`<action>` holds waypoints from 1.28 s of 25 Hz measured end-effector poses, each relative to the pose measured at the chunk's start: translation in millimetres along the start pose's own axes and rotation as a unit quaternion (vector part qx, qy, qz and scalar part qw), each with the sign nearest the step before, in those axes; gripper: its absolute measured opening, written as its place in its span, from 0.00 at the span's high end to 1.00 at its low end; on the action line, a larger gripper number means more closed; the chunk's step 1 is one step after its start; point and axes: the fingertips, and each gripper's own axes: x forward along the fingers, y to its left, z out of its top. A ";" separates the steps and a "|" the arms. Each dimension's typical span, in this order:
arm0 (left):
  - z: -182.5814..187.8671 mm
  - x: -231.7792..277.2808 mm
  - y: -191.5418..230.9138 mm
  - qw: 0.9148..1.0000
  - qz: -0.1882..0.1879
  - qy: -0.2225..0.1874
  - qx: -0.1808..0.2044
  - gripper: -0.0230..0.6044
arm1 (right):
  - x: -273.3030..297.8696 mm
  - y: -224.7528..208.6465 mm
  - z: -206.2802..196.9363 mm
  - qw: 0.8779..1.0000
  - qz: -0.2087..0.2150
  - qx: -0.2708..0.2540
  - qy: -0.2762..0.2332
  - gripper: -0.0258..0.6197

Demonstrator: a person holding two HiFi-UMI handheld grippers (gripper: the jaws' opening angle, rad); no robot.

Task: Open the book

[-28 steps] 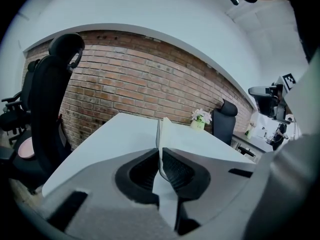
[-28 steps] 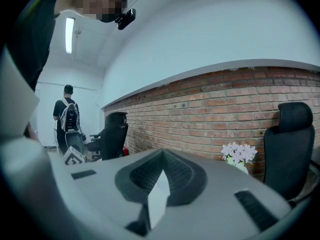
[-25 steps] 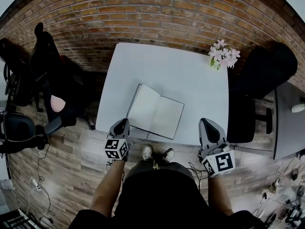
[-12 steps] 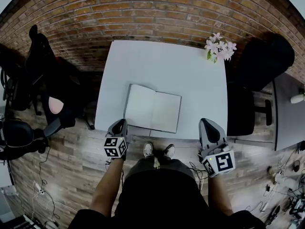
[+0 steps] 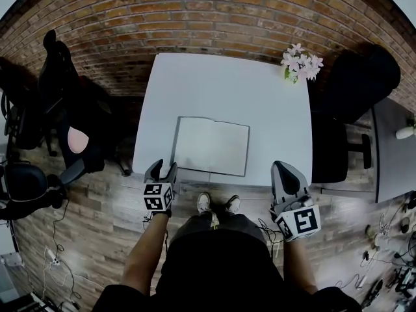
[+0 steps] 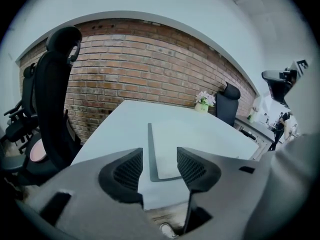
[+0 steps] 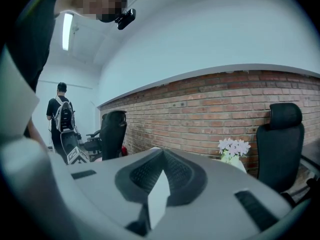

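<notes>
An open book [image 5: 211, 147] lies flat on the white table [image 5: 227, 86], close to its near edge. My left gripper [image 5: 162, 169] hangs just off that edge, near the book's left corner. Its jaws are opening and nothing is between them. Through the left gripper view the gripper [image 6: 159, 158] looks along the book [image 6: 167, 141], with its dark left and near edges showing. My right gripper [image 5: 285, 173] floats off the table's near right corner, apart from the book. There the gripper [image 7: 161, 155] has its pads together and empty.
A pot of pink flowers [image 5: 299, 62] stands at the table's far right corner. Black office chairs stand to the right [image 5: 361, 86] and left [image 5: 62, 90], and a brick wall [image 5: 214, 18] runs behind. A person with a backpack [image 7: 61, 116] stands far off.
The left gripper's jaws, together before, now stand apart, and it has sunk slightly at the table's edge. The book now looks flat and square to the view. The right gripper barely moved.
</notes>
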 end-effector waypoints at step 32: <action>246.4 -77.0 -121.2 0.959 -0.124 -0.239 0.086 0.91 | -33.8 -54.4 34.9 0.997 -0.056 -0.012 -0.051 0.94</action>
